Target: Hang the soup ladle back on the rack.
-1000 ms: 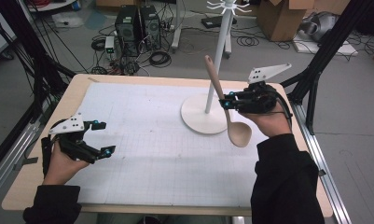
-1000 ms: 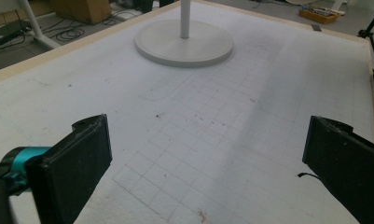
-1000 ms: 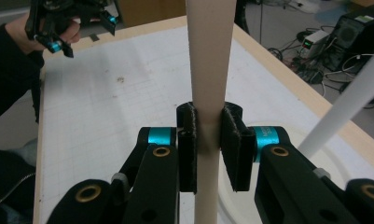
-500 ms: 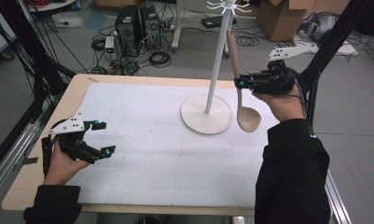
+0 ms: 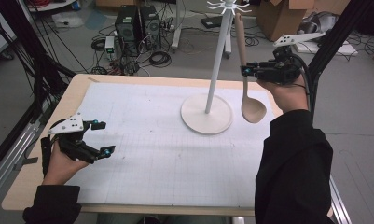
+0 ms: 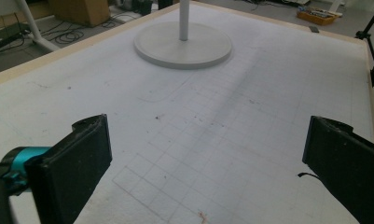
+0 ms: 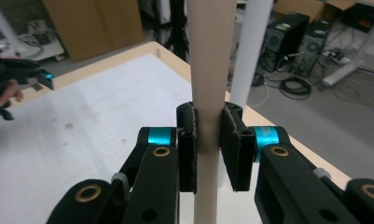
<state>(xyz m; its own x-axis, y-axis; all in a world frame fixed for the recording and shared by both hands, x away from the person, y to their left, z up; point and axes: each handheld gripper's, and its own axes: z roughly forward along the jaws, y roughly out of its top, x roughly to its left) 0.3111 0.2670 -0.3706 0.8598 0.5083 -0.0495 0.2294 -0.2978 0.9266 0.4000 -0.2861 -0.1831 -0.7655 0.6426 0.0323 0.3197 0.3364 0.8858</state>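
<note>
A beige wooden spoon (image 5: 252, 108) hangs upright in the air right of the white stand, bowl down, handle tip near the hooks (image 5: 227, 5) at the stand's top. My right gripper (image 5: 246, 71) is shut on its handle (image 7: 208, 84), both pads pressed against it. The white stand (image 5: 206, 113) has a round base on the mat and a thin pole (image 7: 252, 51); its base (image 6: 182, 45) also lies ahead of my left gripper. My left gripper (image 5: 103, 138) rests low over the mat's left side, jaws wide apart, nothing between them (image 6: 203, 163).
A white gridded mat (image 5: 147, 140) covers the wooden table (image 5: 72, 93). Beyond the far edge the floor holds computer towers (image 5: 138, 21), cables and cardboard boxes (image 5: 278, 14). A black frame post (image 5: 336, 42) stands at the right.
My right gripper has lifted the spoon up and back, turning it from a slant to upright beside the stand's pole. The left gripper has stayed put.
</note>
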